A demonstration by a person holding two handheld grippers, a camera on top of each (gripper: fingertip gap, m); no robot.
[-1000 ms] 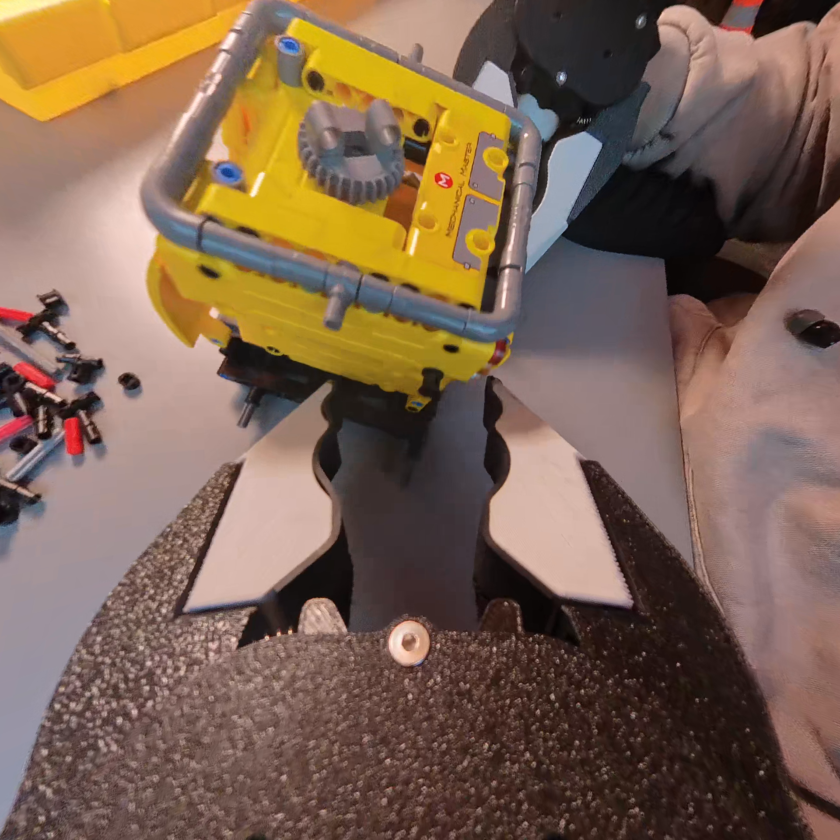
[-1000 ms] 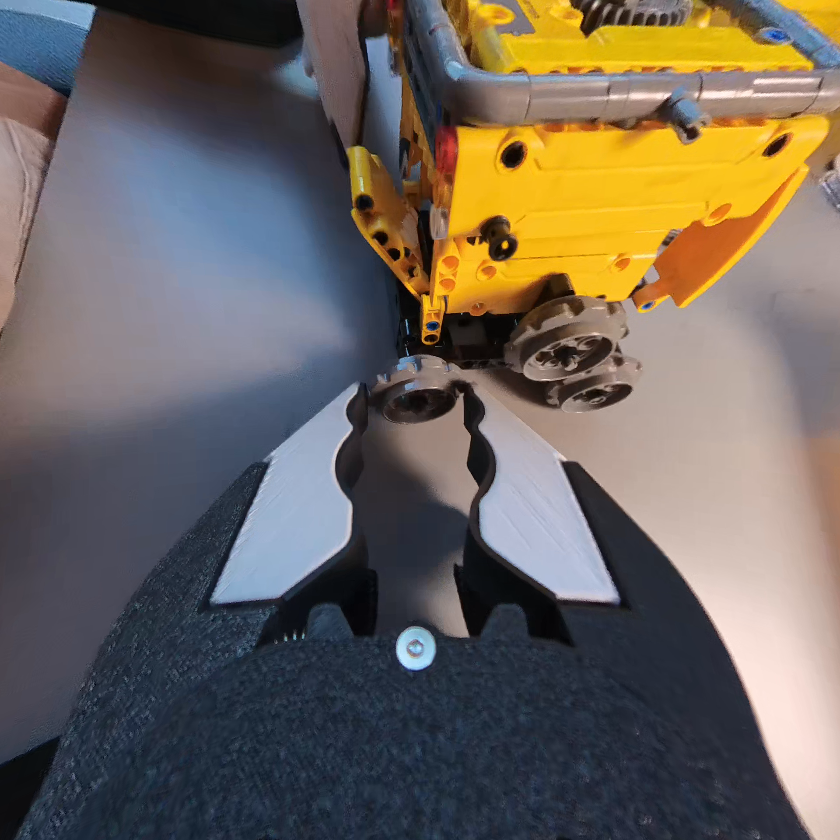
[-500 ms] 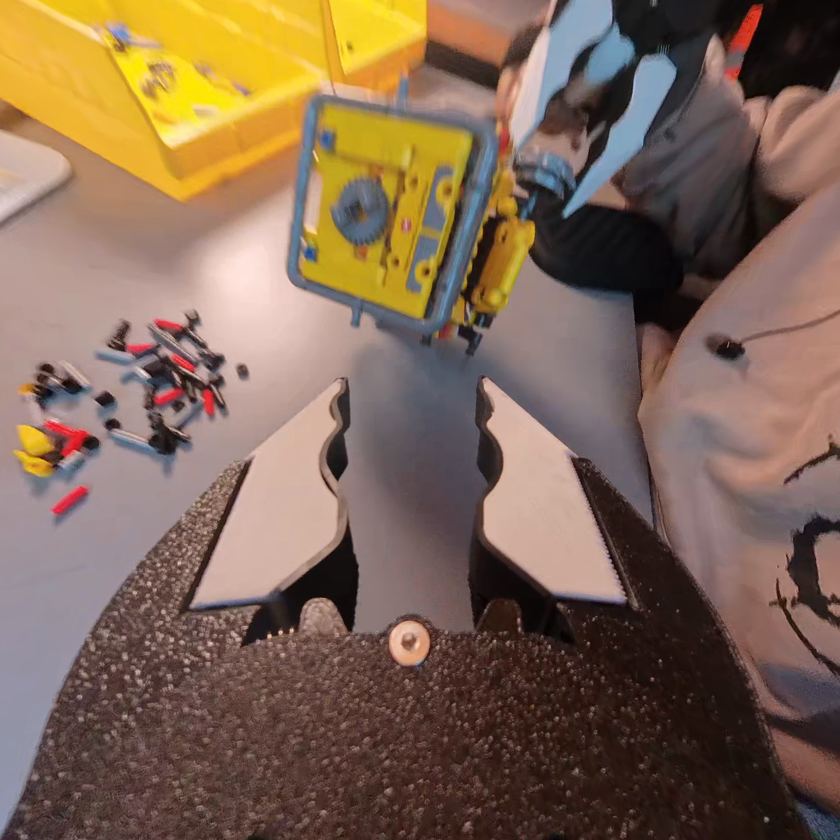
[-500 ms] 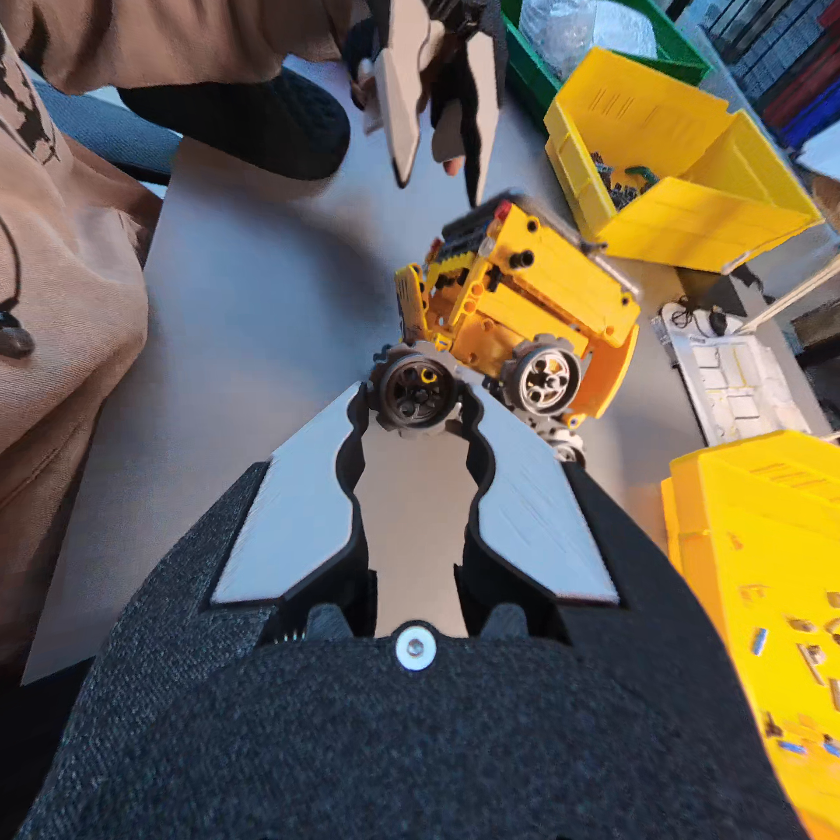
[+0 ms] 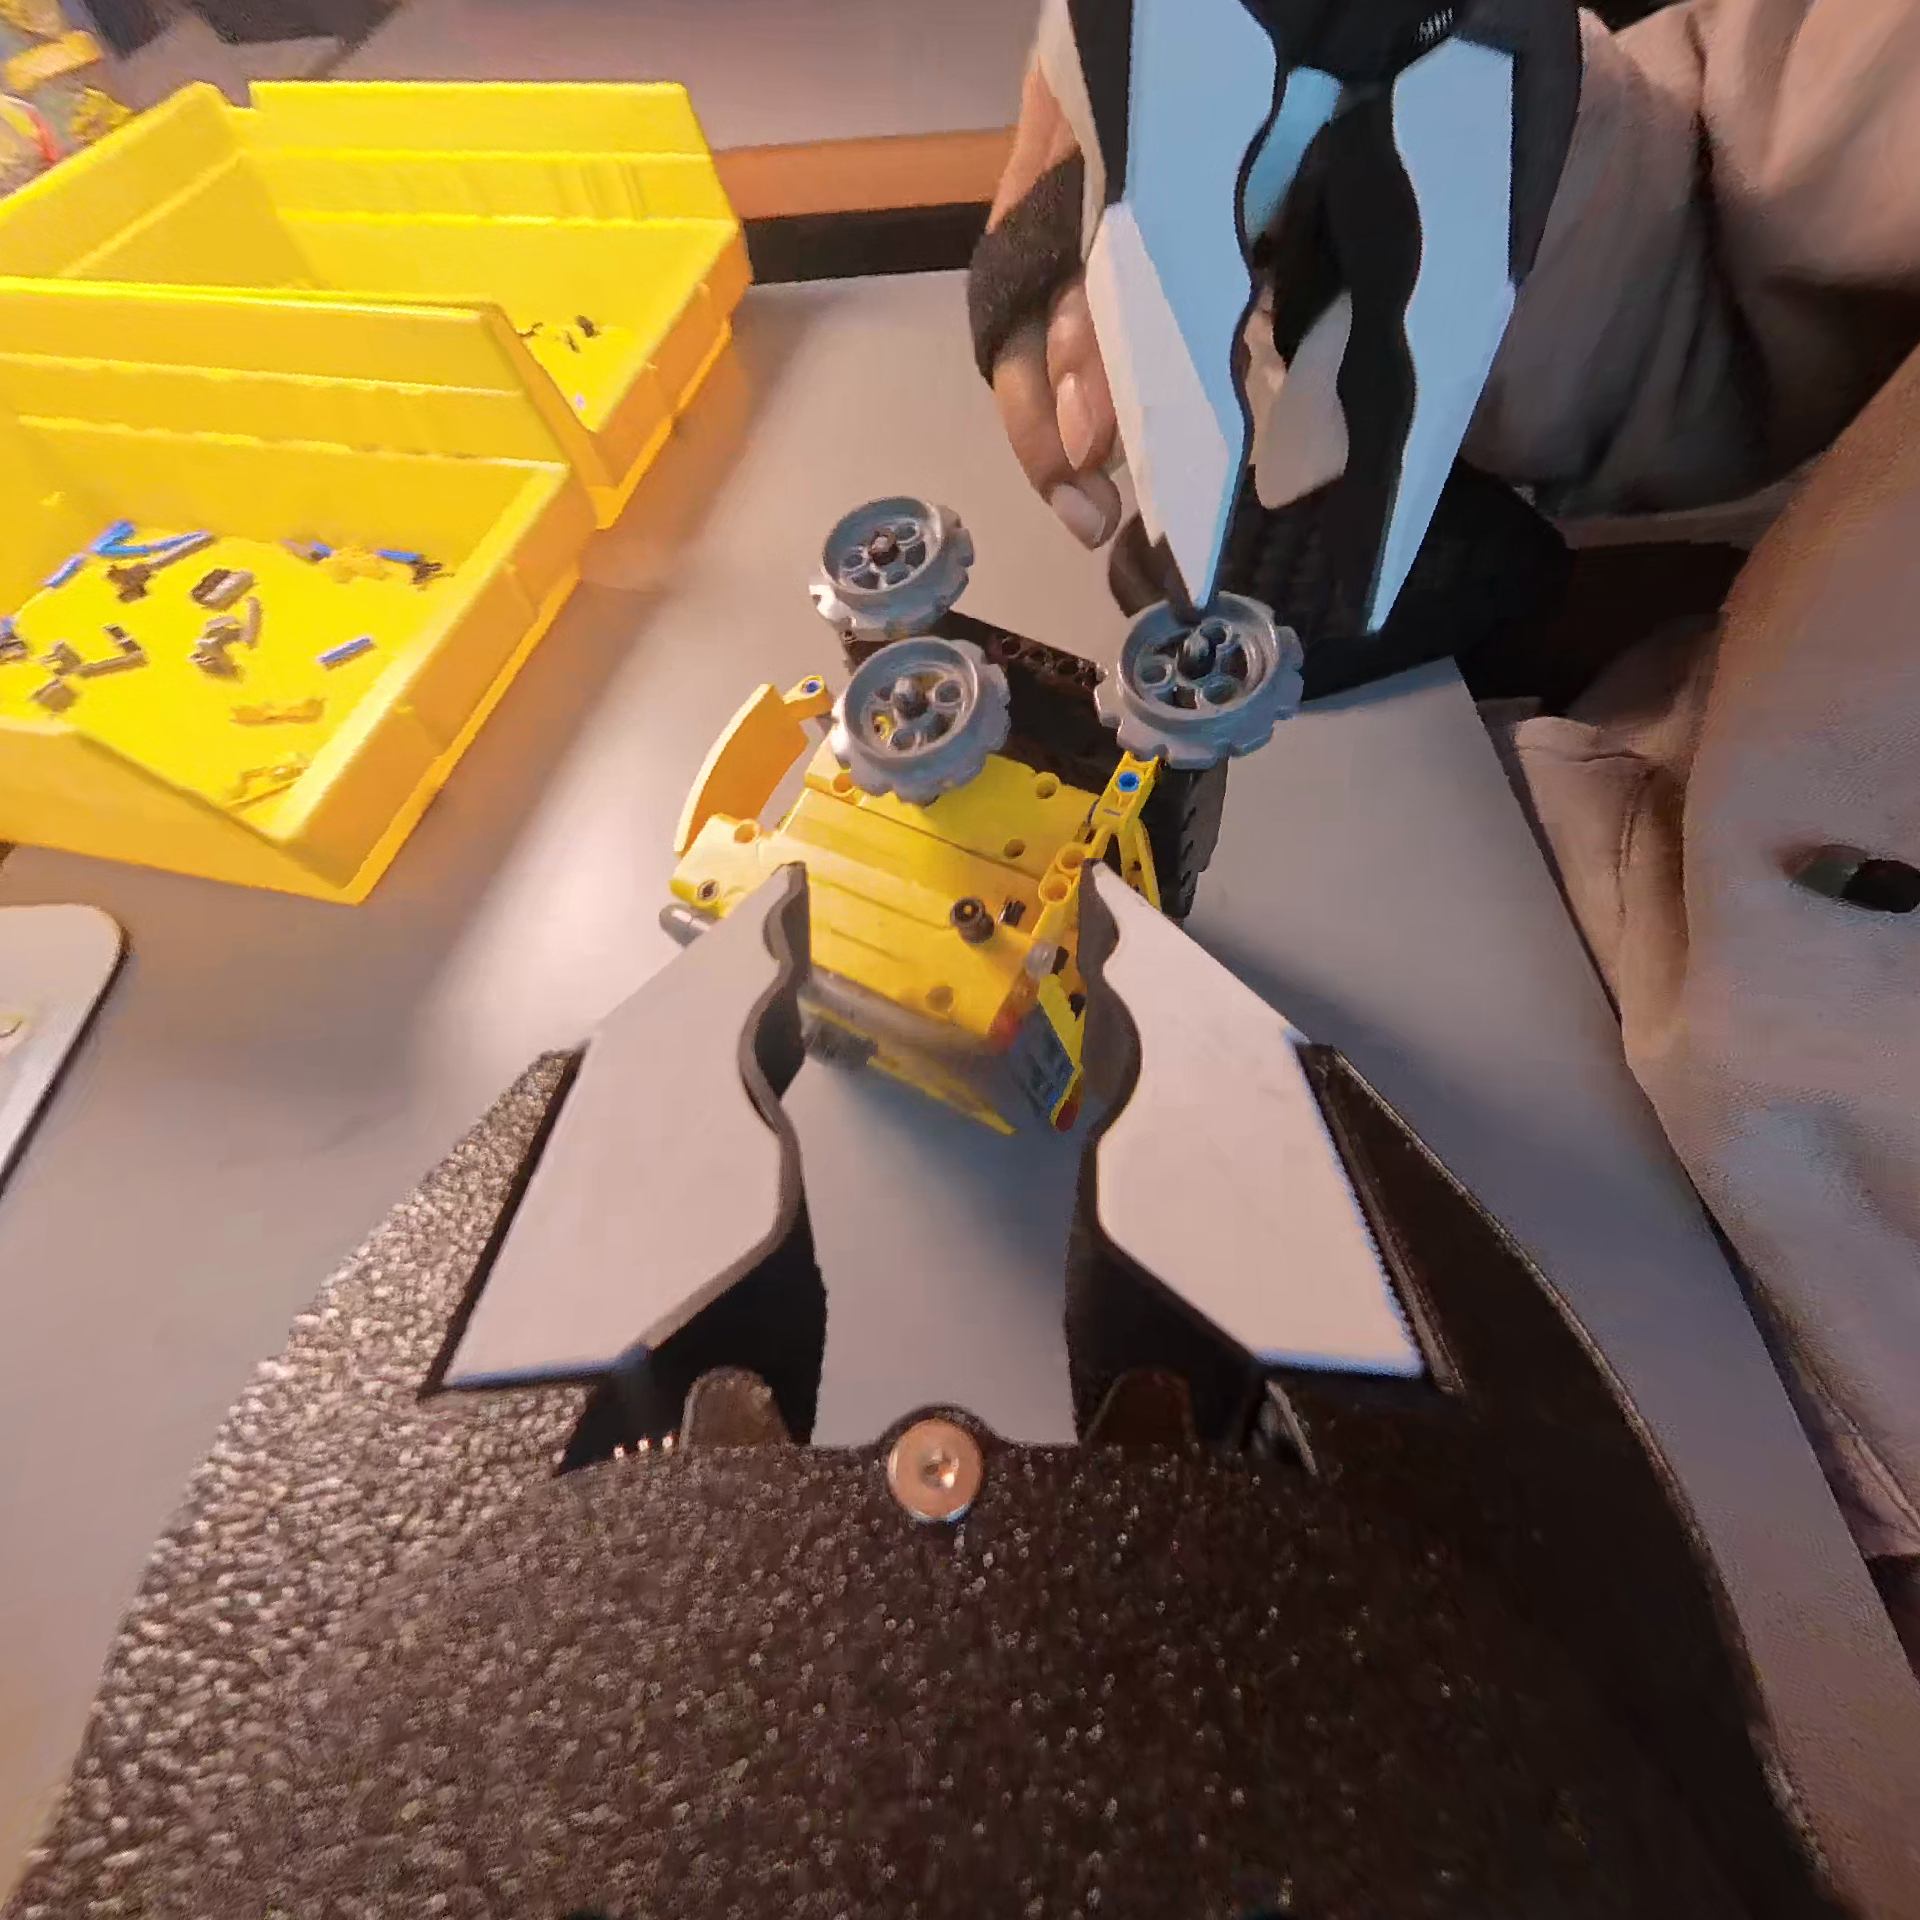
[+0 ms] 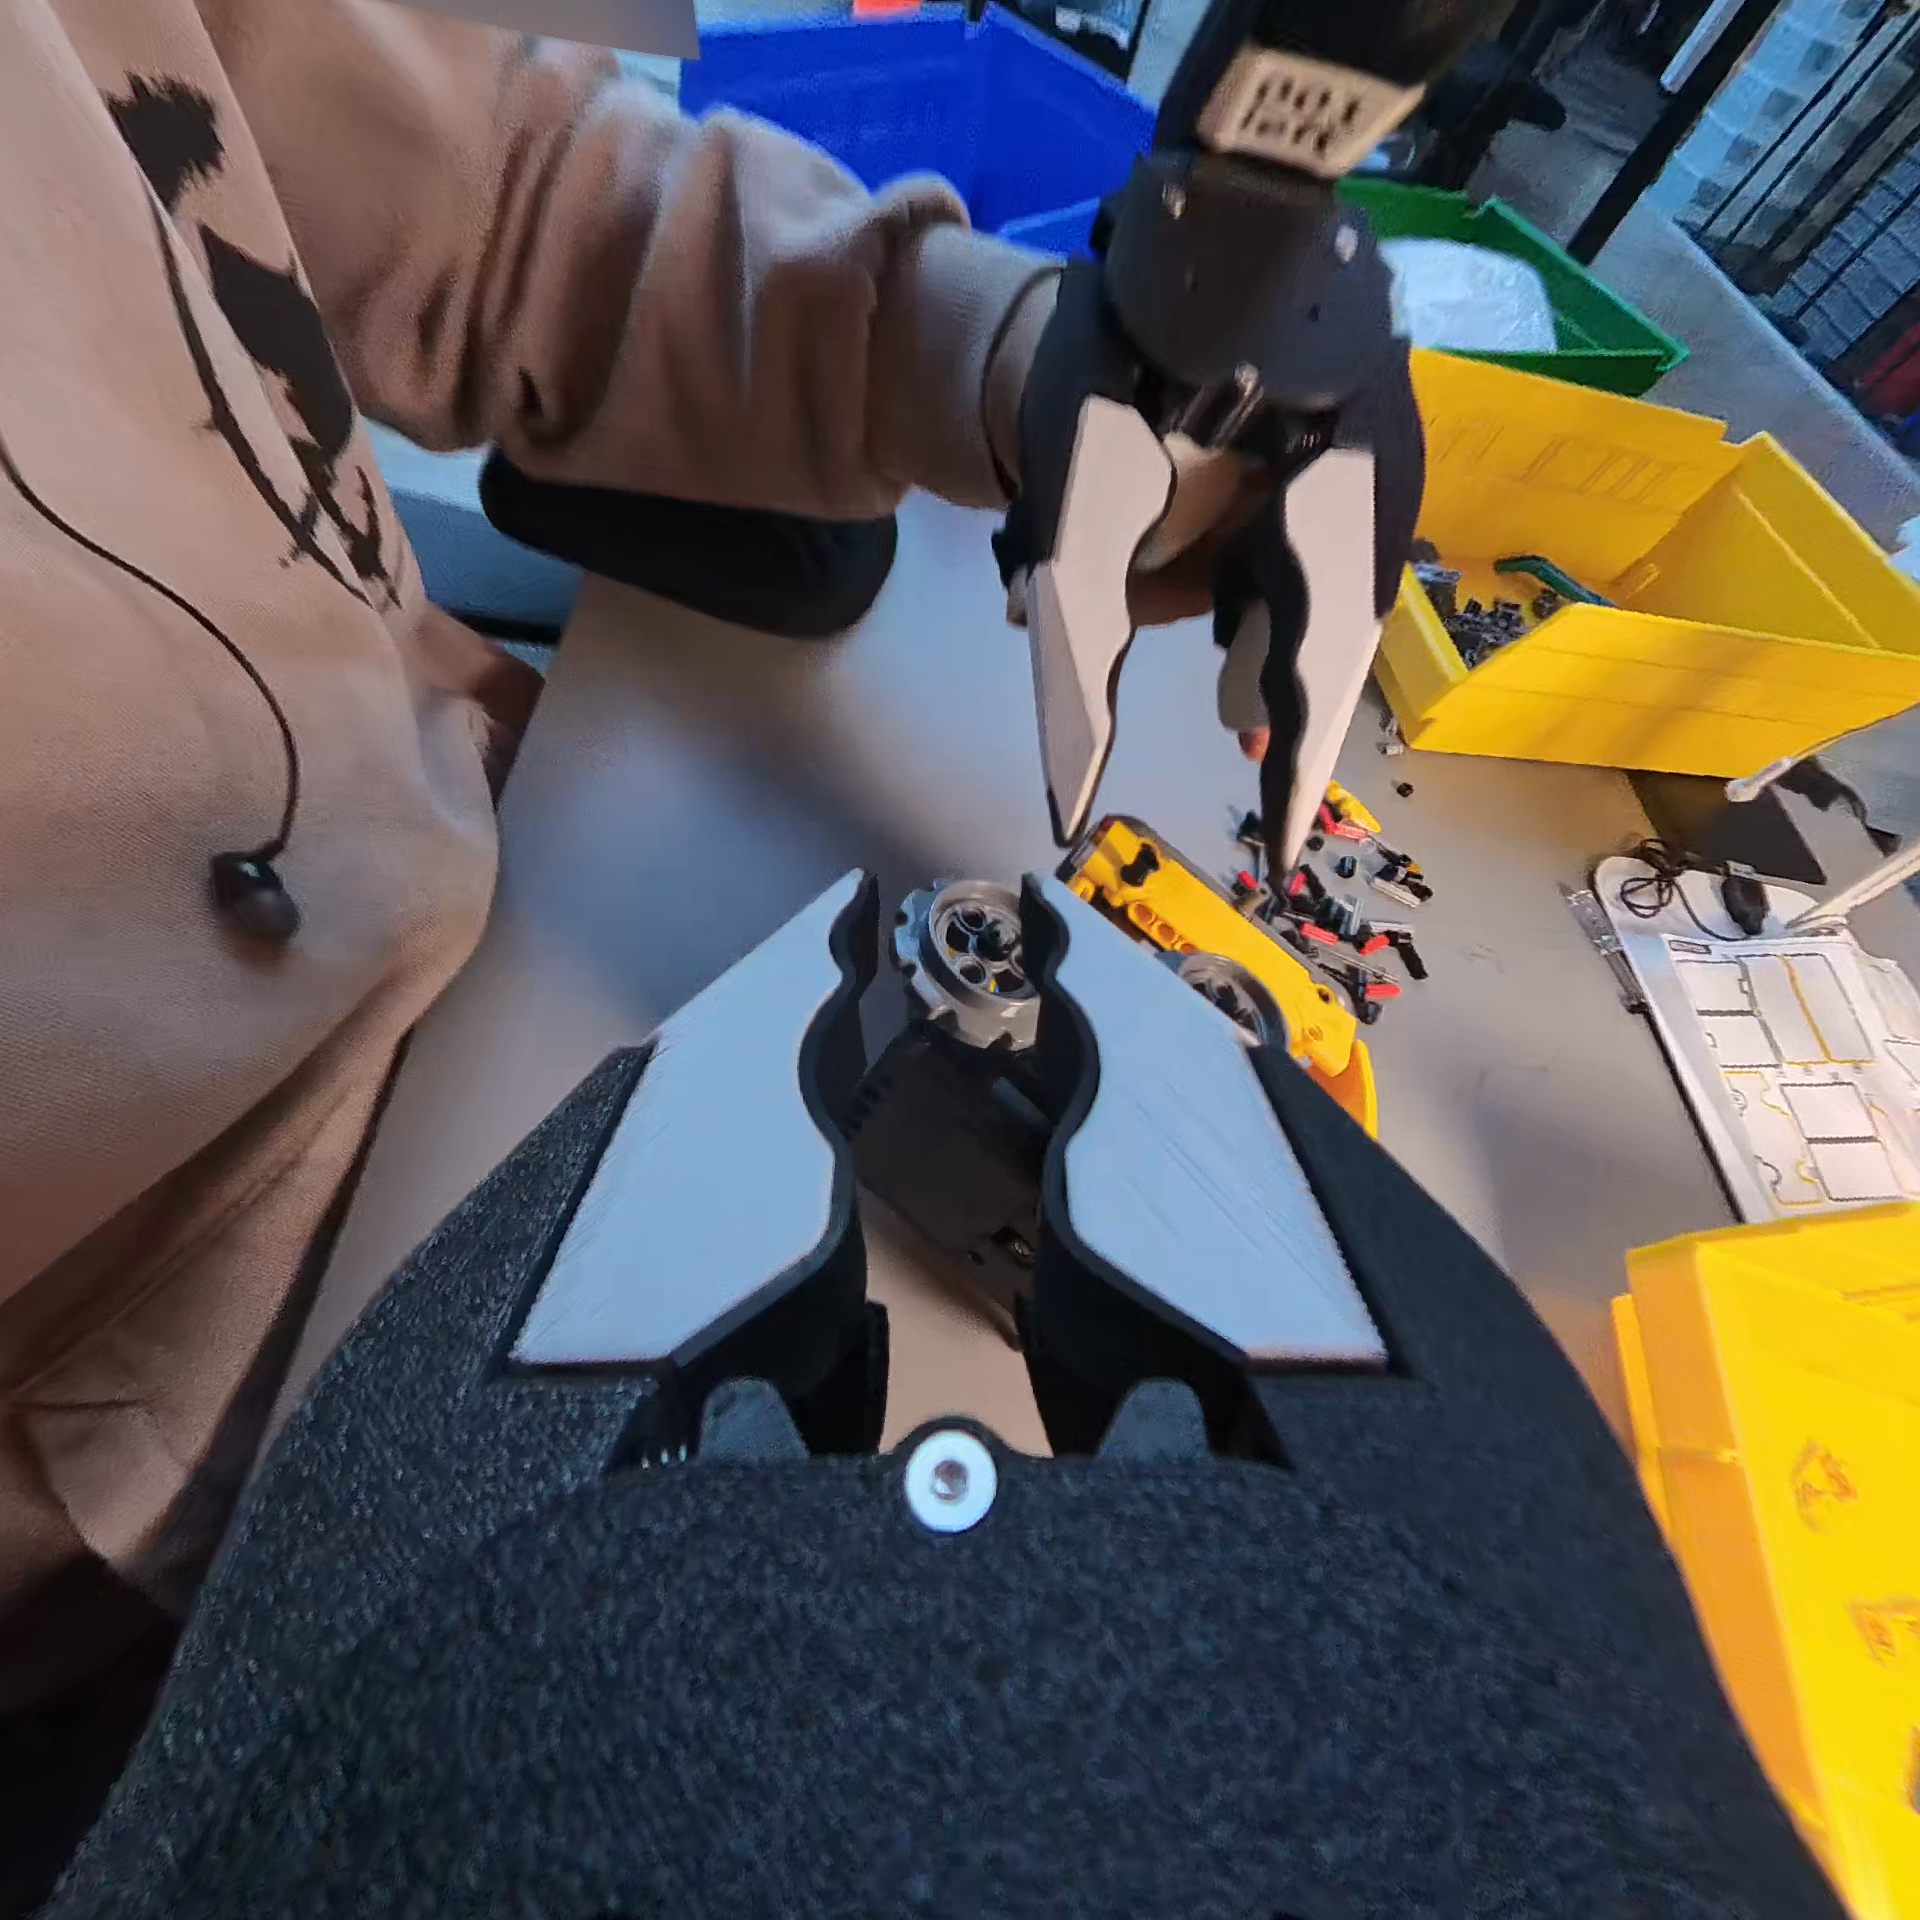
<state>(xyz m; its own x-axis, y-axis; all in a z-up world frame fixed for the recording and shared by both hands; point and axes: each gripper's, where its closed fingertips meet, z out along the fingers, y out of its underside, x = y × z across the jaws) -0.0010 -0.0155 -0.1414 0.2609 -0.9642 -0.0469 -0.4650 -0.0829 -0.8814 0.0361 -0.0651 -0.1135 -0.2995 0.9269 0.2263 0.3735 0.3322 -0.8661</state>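
A yellow brick-built vehicle model (image 5: pixel 914 914) is upside down on the grey table (image 5: pixel 364 1060), with its grey toothed wheels up. My right gripper (image 6: pixel 945 883) is shut on one grey wheel (image 6: pixel 971 966); in the left wrist view it (image 5: pixel 1294 613) comes down from above onto that wheel (image 5: pixel 1195 675). My left gripper (image 5: pixel 940 894) is open, its fingers on either side of the yellow body. I cannot tell if they touch it. In the right wrist view it (image 6: pixel 1179 847) hangs over the model's yellow end (image 6: pixel 1195 914). Two other wheels (image 5: pixel 920 717) stand free.
Yellow bins (image 5: pixel 312 520) holding small parts stand at the left, with more (image 6: pixel 1662 644) beyond the model. A pile of red and black pins (image 6: pixel 1340 914) lies past the model, beside a printed sheet (image 6: pixel 1787 1070). A person's tan sweater (image 5: pixel 1766 935) borders the table.
The right gripper lifted the model by its wheel and turned it wheels-up. The left gripper drew back from the underside, then came in around the yellow body with its jaws slightly narrower.
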